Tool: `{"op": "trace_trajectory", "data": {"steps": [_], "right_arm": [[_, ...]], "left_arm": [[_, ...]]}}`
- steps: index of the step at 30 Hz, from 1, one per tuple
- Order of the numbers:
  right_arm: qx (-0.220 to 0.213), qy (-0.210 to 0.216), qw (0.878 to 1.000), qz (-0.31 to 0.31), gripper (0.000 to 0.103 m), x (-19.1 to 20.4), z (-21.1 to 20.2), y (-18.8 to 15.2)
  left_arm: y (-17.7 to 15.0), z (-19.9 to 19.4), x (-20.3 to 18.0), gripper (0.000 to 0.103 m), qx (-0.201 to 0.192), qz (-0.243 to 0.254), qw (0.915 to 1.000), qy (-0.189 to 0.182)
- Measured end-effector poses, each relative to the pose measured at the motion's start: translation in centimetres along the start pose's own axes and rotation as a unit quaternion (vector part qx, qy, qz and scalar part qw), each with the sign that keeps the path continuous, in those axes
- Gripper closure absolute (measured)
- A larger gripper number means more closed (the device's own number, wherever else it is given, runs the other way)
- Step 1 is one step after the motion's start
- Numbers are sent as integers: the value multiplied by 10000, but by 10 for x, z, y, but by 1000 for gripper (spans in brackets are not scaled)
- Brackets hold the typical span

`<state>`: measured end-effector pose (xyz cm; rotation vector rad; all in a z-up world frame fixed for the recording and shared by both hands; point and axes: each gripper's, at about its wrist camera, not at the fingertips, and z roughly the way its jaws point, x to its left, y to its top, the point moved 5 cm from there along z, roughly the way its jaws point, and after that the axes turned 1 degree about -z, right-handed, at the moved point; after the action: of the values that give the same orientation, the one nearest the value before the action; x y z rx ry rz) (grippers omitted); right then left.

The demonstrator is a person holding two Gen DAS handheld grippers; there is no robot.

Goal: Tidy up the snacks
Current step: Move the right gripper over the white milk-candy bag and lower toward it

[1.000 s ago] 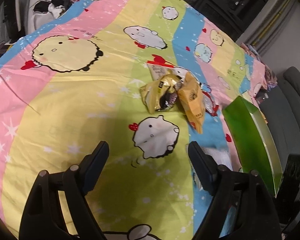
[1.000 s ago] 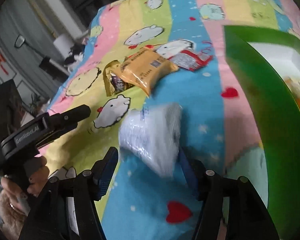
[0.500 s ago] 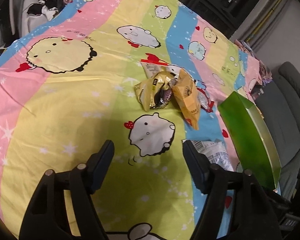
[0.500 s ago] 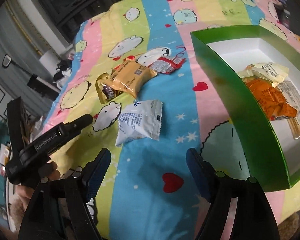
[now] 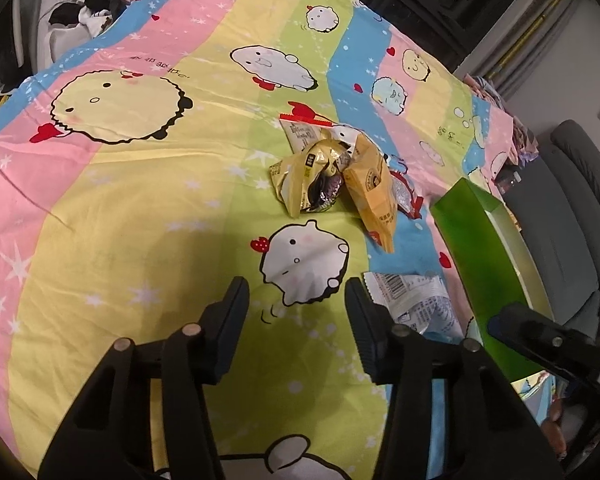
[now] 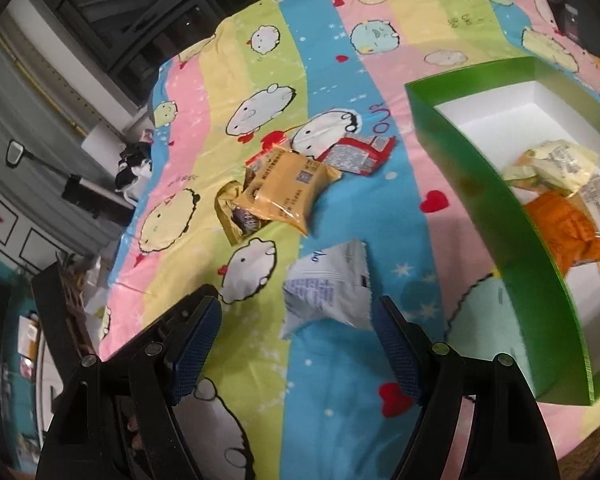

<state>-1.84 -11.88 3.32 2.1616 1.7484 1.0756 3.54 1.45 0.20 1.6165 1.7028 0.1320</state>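
Left wrist view shows the left gripper (image 5: pixel 296 304) hanging over the cartoon-print bedsheet (image 5: pixel 140 200) with its jaws closing, much nearer each other than a second ago, and nothing but a printed white creature between them. A second ago the spot past its right finger held only a white blur; a white snack packet (image 5: pixel 416 304) now lies there flat on the sheet, partly hidden behind that finger.

In the right wrist view, the right gripper (image 6: pixel 296 340) has its jaws spread wide and empty. A second ago the white snack packet (image 6: pixel 328 284) was pinched between its pads; now it lies loose on the blue stripe just ahead of the fingertips, touching neither.

Farther out sits a small heap: an orange-yellow packet (image 6: pixel 284 192) leaning on a gold crumpled wrapper (image 6: pixel 236 216), with a red-and-white packet (image 6: pixel 356 154) just behind. Well to the right stands the green box (image 6: pixel 496 216), white inside, holding an orange packet (image 6: pixel 564 228) and a pale yellow packet (image 6: pixel 556 164); its near wall hides part of its floor, and the picture edge cuts off its right side.

At the lower right of the left view, a black shape, probably the other gripper, is too dark to read. Print on the packets is not legible.
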Motion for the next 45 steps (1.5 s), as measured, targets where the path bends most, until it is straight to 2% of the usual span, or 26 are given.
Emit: {"op": "trace_trajectory", "data": {"steps": [3, 7, 12, 16, 20, 23, 29, 31, 35, 37, 40, 45], "right_arm": [[190, -16, 9998, -43, 25, 3, 8, 0], [87, -159, 9994, -294, 25, 5, 6, 4], [222, 107, 9994, -250, 25, 7, 13, 11], [378, -55, 9986, -359, 25, 6, 18, 12], [510, -139, 9983, -244, 25, -3, 20, 15], [536, -148, 9984, -140, 26, -10, 20, 14], [512, -215, 9984, 50, 37, -24, 13, 6], [487, -236, 9984, 160, 37, -30, 9, 5], [439, -322, 9982, 264, 37, -33, 2, 5], [395, -278, 9982, 356, 37, -33, -4, 7], [335, -204, 9988, 293, 37, -30, -12, 7], [376, -275, 9985, 294, 35, -27, -13, 1]], "left_arm": [[0, -1, 0, 66, 5, -87, 9999, -84], [0, 2, 0, 70, 103, -136, 9997, -157], [3, 5, 2, 70, 39, -126, 9999, -30], [4, 13, 4, 71, 140, -277, 9994, -167], [3, 18, -1, 71, 187, -169, 9996, -123], [-2, 17, -9, 71, 259, -16, 9994, -243], [-8, 18, -26, 63, 300, 298, 9985, -354], [-11, 19, -29, 55, 345, 402, 9980, -336], [-13, 18, -33, 48, 341, 444, 9975, -430], [-12, 16, -33, 42, 267, 397, 9977, -487], [-13, 14, -32, 27, 185, 318, 9982, -477], [-18, 23, -35, 25, 285, 346, 9984, -353]]}}
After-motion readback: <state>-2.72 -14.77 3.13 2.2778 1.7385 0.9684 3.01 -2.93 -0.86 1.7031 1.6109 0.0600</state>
